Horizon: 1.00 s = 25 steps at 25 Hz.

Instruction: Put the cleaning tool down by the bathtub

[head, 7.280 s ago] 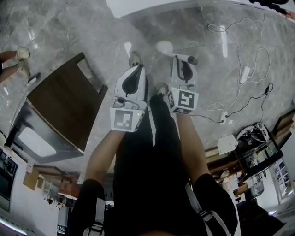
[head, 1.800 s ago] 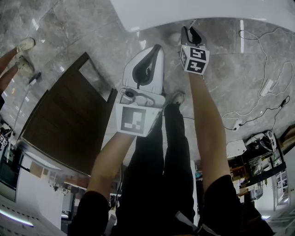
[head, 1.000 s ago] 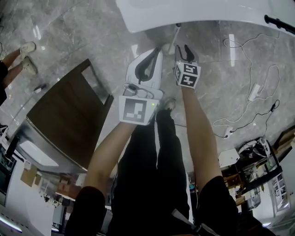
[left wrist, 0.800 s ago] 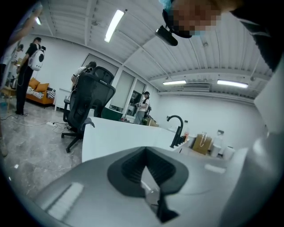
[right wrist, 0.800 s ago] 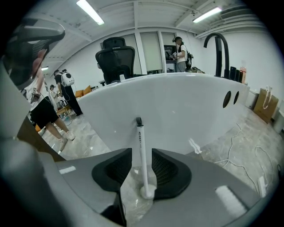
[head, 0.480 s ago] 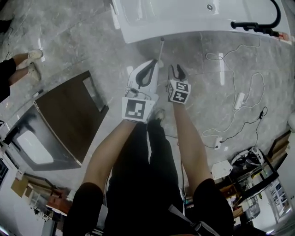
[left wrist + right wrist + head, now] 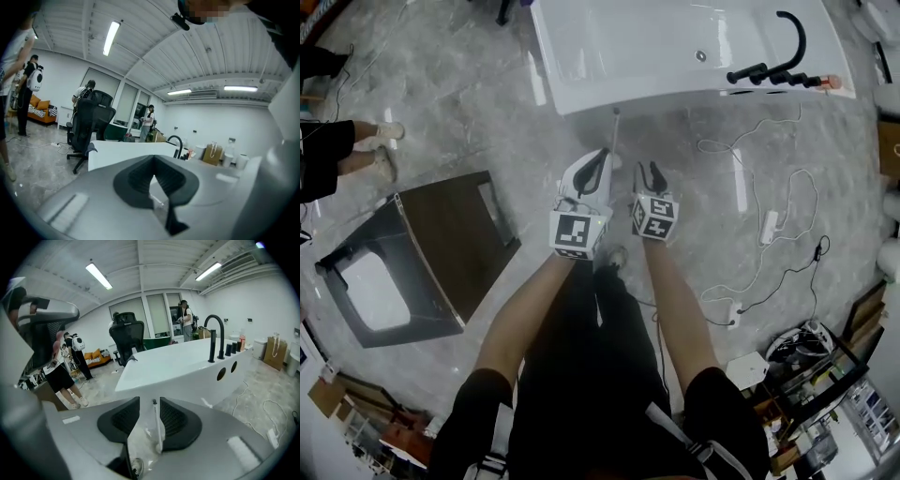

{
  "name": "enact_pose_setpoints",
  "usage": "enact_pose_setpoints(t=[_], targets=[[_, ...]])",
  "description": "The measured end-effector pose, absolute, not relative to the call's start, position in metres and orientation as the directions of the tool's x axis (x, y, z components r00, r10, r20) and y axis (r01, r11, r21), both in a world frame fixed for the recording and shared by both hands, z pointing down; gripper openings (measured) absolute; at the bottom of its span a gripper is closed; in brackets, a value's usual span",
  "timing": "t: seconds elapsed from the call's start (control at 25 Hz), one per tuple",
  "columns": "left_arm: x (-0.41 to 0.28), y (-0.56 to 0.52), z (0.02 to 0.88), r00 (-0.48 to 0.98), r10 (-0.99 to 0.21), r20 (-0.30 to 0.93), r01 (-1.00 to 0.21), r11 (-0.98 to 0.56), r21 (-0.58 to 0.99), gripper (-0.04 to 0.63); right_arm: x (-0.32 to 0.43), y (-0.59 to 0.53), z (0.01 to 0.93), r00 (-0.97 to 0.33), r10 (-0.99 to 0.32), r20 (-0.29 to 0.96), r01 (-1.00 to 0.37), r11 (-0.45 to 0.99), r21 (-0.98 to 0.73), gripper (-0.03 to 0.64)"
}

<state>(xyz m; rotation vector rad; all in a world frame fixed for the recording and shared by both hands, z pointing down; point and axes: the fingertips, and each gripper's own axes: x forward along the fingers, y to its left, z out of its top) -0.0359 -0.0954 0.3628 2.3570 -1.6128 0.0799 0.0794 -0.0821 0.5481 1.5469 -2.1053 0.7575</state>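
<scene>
The cleaning tool (image 7: 614, 136) is a thin white stick with a pale head. It stands on the marble floor and leans on the side of the white bathtub (image 7: 675, 47), free of both grippers. In the right gripper view its handle (image 7: 156, 427) shows through the gap of my right gripper (image 7: 150, 406), which is open and touches nothing. In the head view my right gripper (image 7: 649, 172) hangs just right of the tool, short of the tub. My left gripper (image 7: 598, 157) is beside the tool's foot; in its own view my left gripper (image 7: 153, 161) has its tips together and holds nothing.
A black faucet (image 7: 778, 52) stands on the tub's right rim. A dark wooden cabinet (image 7: 441, 253) lies on the floor at left. White cables and a power strip (image 7: 769, 225) trail at right. A bystander's feet (image 7: 380, 155) are far left. An office chair (image 7: 126, 336) stands behind the tub.
The right gripper has let go of the tool, which now leans on the tub. Both grippers have drawn back from the tub, and the head view takes in more of the floor.
</scene>
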Motion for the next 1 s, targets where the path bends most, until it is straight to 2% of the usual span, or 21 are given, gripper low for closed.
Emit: enact_pose_setpoints(t=[0.48,0.88,1.0], targets=[[-0.009,-0.033,0.296,0.362,-0.918,0.162,-0.926,-0.334,0.175,0.008,0.123,-0.033,0.416,-0.289,-0.819,0.495,-0.957,0.232,-0.175,0.126],[0.006,0.023,0.230,0.345,-0.931,0.121,-0.932,-0.325,0.160,0.008,0.139,0.022,0.301,-0.324,-0.876,0.358,-0.945,0.283,-0.163,0.108],[0.007,0.042,0.217,0.335,-0.936,0.113,-0.934,-0.313,0.171,0.008,0.143,0.040,0.267,-0.328,-0.894,0.305,-0.942,0.285,-0.179,0.080]])
